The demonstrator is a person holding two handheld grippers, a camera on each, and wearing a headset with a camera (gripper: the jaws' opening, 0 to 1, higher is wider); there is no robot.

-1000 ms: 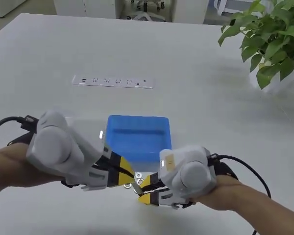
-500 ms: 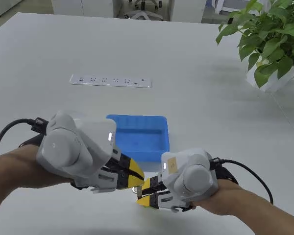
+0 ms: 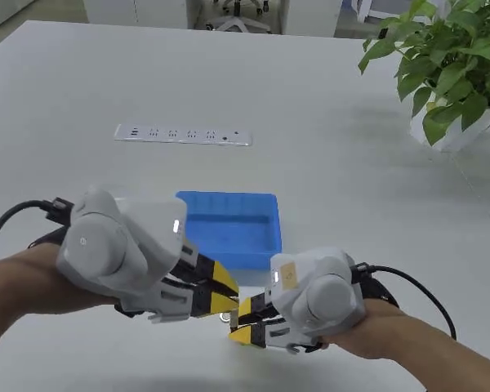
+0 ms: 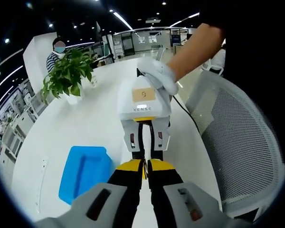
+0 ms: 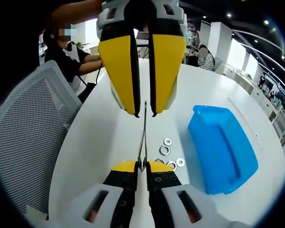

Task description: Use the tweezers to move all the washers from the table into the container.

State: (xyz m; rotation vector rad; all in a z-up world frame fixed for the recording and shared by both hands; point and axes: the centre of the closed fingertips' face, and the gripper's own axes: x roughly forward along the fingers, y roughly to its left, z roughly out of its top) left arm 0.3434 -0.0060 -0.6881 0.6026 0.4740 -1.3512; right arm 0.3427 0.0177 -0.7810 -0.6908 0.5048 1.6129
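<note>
Head view: saw a big white table [image 3: 335, 163] with a blue container [image 3: 229, 229] near the middle. Saw the left gripper [image 3: 227, 296] and right gripper [image 3: 241, 320] close together, just in front of it. Right gripper view: found the right gripper's jaws squeezed on thin tweezers [image 5: 143, 137], the left gripper's yellow jaws a little apart around the far end. Could not tell the tweezers as spread or pressed together. Spotted little washers [image 5: 165, 150] on the table, just beside the container.

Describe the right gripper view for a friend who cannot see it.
The right gripper is shut on thin metal tweezers, whose far end reaches between the yellow fingers of the left gripper at the top. Beside the tweezers, a few washers lie on the white table, with a blue container to their right.
</note>
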